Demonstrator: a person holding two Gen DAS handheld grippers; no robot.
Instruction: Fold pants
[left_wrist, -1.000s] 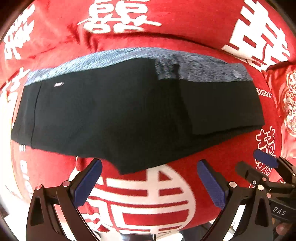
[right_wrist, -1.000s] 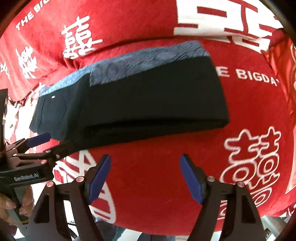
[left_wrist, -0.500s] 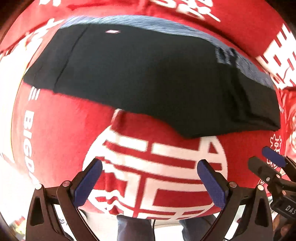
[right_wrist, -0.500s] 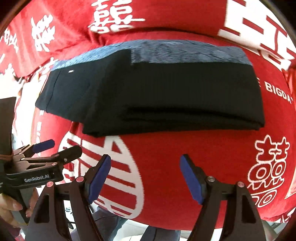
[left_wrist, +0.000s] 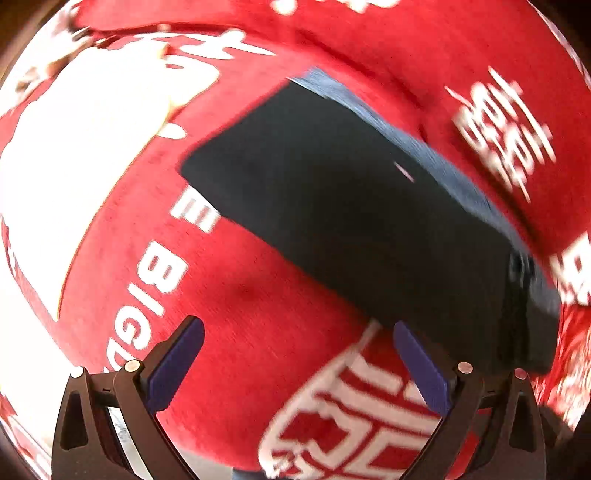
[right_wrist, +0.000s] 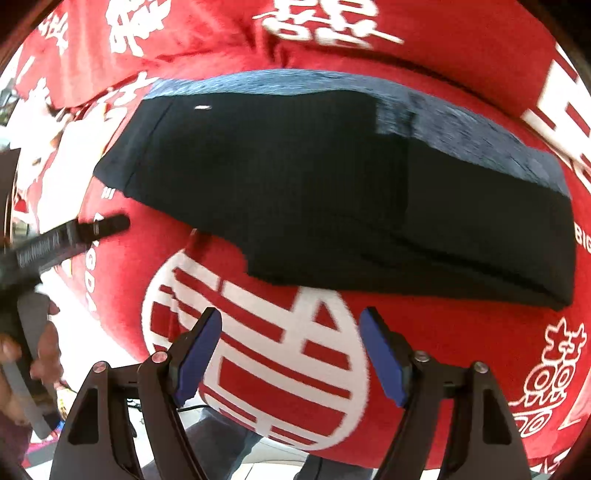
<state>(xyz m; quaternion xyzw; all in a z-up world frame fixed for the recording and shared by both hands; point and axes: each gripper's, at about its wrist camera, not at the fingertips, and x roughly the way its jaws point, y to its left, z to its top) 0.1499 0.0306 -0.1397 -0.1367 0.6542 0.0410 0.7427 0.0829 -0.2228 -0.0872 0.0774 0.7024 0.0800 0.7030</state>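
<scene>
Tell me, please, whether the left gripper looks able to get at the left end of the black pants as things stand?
Probably yes: the left gripper is open and empty, and only bare red blanket lies between it and the pants.

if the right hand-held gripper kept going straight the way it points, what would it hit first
Probably the red cloth with the white character print, just short of the near edge of the folded black pants. The right hand-held gripper is open and empty; depth is hard to judge in the fisheye.
</scene>
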